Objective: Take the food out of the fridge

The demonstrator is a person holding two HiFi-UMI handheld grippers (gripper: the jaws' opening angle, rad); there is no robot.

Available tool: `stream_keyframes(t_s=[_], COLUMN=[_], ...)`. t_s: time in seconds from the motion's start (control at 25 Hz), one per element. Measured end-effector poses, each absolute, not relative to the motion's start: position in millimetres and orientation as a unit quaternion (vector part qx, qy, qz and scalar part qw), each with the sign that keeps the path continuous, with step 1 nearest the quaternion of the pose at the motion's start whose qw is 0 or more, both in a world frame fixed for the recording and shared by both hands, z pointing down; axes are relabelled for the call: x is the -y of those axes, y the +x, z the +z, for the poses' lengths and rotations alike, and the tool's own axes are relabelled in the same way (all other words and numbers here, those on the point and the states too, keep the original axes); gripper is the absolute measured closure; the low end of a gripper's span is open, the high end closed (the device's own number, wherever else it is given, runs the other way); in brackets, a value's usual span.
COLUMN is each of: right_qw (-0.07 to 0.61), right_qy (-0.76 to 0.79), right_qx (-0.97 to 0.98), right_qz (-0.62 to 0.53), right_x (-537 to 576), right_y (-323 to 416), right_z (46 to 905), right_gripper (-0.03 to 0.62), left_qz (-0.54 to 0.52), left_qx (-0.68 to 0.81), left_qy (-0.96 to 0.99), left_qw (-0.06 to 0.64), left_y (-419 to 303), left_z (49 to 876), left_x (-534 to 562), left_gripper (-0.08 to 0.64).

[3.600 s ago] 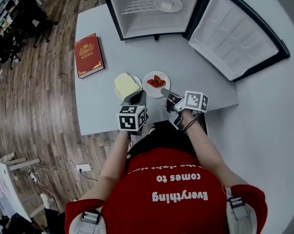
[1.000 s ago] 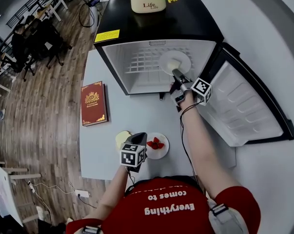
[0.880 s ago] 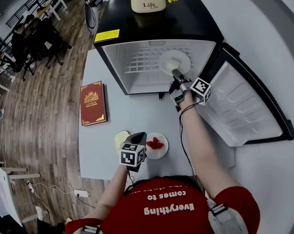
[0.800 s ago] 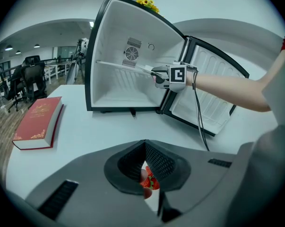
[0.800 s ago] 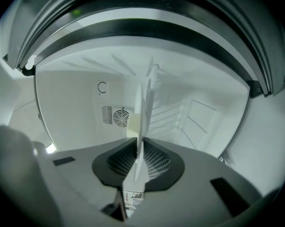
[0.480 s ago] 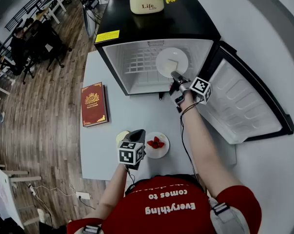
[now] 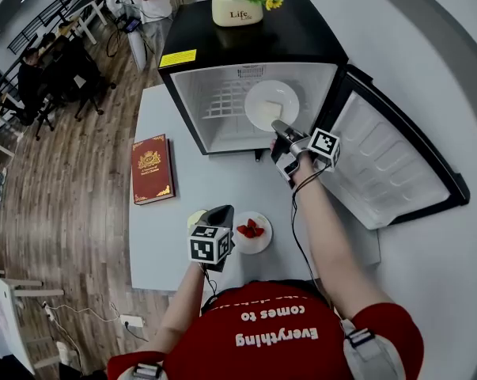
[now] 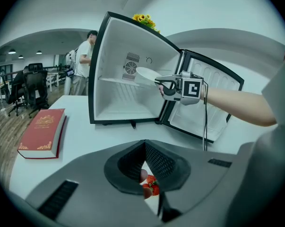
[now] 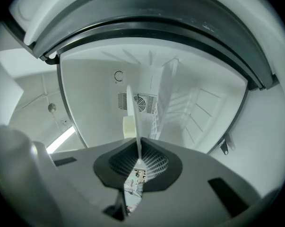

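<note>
The fridge [image 7: 192, 105] stands on the white worktop [image 7: 222, 180] with its door [image 7: 388, 165] swung wide to the right. The white plate [image 7: 263, 100] is just inside its mouth, over the wire shelf [image 7: 222, 101]; whether it clears the shelf I cannot tell. The right claw [image 7: 279, 127] has just closed and is clamped on the plate's near rim. The plate lies level and face up, its held edge towards the person and its far edge towards the fridge's back wall. In the right gripper view it runs edge-on straight out from between the jaws. A pale block of food [image 7: 275, 108] sits near the plate's middle; it looks squarish, so no long axis can be made out. The left claw [image 8: 143, 150] is closed with nothing in it and hangs tilted downward over the worktop's near part, above a second plate [image 7: 263, 242] of strawberries [image 7: 248, 229]. A red book [image 7: 150, 169] lies flat at the left, its spine running away from the person. A pot of yellow flowers [image 7: 236, 10] stands on the fridge top.
</note>
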State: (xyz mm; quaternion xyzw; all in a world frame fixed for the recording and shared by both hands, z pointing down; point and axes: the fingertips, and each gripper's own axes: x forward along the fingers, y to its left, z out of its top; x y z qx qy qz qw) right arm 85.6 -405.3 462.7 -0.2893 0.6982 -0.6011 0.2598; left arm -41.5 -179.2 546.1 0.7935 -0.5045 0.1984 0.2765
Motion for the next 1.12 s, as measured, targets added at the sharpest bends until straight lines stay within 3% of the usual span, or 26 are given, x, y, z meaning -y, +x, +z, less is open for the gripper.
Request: stream_keyframes(t_s=[1.12], right_qw=[0.211], right_qy=[-0.189], right_qx=[-0.7], right_qz=[-0.656], right_x=[198.8], right_y=[69.4], right_z=[472.0], right_gripper=[0.568], left_qz=[0.173], left_qx=[0.5], left_qy=[0.808], left_qw=[0.261], left_y=[-33.1], left_z=[522.0], left_x=[120.8], left_gripper=[0.557])
